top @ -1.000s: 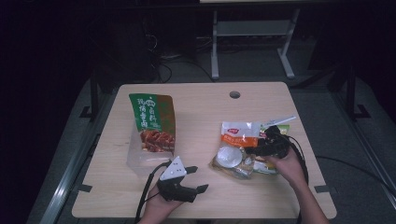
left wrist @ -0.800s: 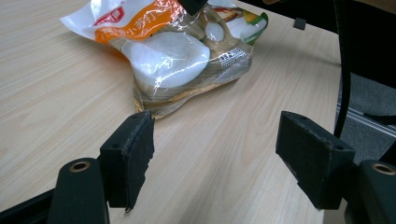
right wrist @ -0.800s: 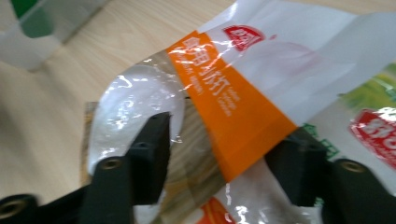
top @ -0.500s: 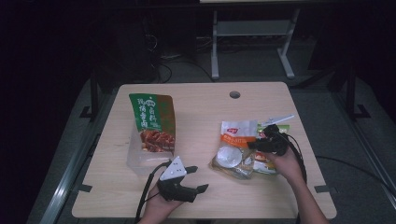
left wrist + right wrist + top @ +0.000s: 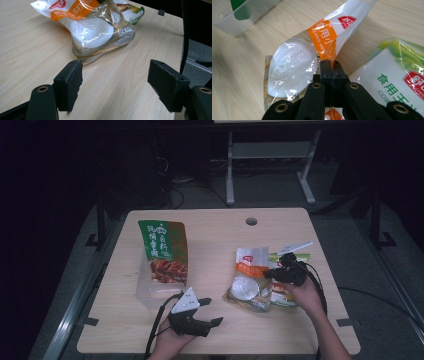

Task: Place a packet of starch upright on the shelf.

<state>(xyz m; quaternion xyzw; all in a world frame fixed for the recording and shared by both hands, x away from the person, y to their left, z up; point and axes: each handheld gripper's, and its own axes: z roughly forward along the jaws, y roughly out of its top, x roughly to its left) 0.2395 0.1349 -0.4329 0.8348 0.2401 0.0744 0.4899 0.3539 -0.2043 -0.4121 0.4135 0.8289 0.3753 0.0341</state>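
A clear packet with an orange label and white powder (image 5: 248,270) (image 5: 294,65) (image 5: 92,27) lies on the right half of the wooden table (image 5: 215,240). My right gripper (image 5: 270,274) (image 5: 331,65) has just been closing, and its jaws now stand shut on the packet's plastic beside the orange label. A hand holds the left gripper (image 5: 214,311) (image 5: 115,77) at the front of the table, open and empty, its jaws pointing at the packet from a short way off.
A green snack bag (image 5: 162,245) stands in a clear plastic box (image 5: 147,292) (image 5: 227,20) at the left. A green and white packet (image 5: 283,296) (image 5: 397,75) lies under the right gripper. A round hole (image 5: 251,221) marks the table's far edge.
The right gripper's jaws have closed on the orange-labelled packet. Both hands have stayed where they were.
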